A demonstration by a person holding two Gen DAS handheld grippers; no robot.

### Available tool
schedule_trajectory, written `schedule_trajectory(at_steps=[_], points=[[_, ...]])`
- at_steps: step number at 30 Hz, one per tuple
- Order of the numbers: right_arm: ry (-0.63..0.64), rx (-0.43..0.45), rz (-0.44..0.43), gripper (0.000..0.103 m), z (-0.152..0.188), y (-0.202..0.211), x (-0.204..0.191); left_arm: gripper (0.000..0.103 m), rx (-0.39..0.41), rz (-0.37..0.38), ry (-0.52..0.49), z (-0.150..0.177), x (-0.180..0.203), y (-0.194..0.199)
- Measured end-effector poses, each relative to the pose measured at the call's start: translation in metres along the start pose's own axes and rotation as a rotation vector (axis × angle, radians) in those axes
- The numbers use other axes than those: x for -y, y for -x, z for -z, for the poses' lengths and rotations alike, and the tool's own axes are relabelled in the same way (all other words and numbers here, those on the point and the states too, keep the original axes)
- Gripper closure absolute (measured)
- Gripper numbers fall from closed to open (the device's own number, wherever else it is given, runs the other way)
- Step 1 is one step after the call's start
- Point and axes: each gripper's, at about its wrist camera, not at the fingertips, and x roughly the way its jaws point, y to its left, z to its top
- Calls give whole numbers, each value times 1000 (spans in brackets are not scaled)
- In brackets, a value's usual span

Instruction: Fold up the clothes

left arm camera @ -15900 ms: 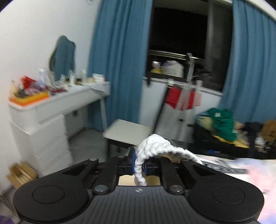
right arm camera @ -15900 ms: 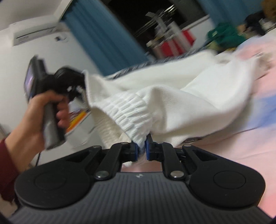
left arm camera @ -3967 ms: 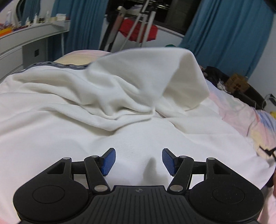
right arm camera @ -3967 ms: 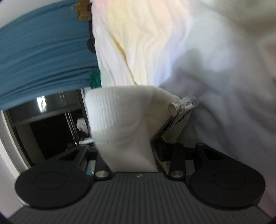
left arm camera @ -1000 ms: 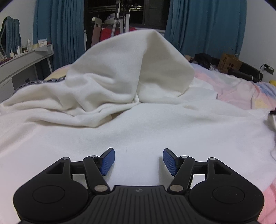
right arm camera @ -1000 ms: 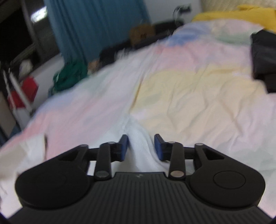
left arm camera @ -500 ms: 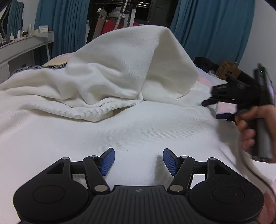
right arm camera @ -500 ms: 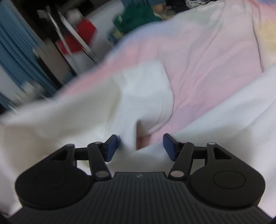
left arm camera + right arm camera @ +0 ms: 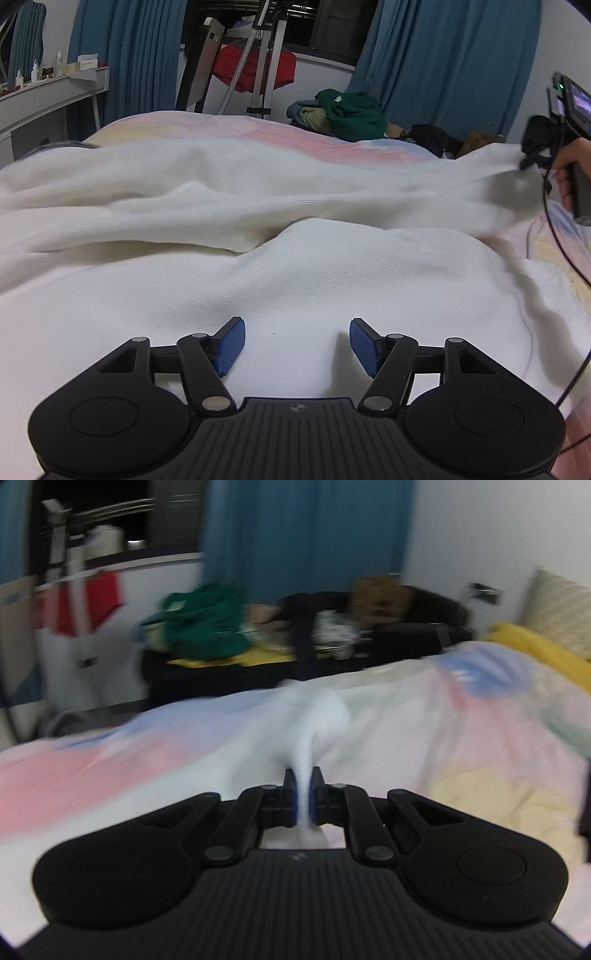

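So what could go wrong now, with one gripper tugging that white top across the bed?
Three things, I think. The right gripper pinches only a narrow bunch of the white garment, so a hard pull might slip it free. The left gripper is open above the cloth and holds nothing down, so the whole garment could slide over the pastel bedsheet instead of spreading flat. And the dangling cable beside the right gripper could snag the fabric.

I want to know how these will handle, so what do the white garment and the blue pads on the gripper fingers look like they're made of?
White garment: looks like a soft, matte ribbed knit, perhaps cotton; fine parallel ribs and limp folds show.
Blue pads on the left gripper: apparently rubber or soft plastic with a matte finish; a fine grid texture covers their faces.
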Motion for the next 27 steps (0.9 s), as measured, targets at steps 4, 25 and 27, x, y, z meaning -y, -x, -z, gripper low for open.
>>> schedule_trajectory(at_steps=[4, 25, 27], points=[[-159, -141, -81, 85, 14, -27, 44, 37, 0, -14, -31, 1, 4, -2], [-1005, -314, -642, 33, 156, -98, 105, 36, -11, -7, 36, 8, 4, 1], [-1082, -243, -647, 33, 156, -107, 107, 36, -12, -1, 45, 8, 4, 2]])
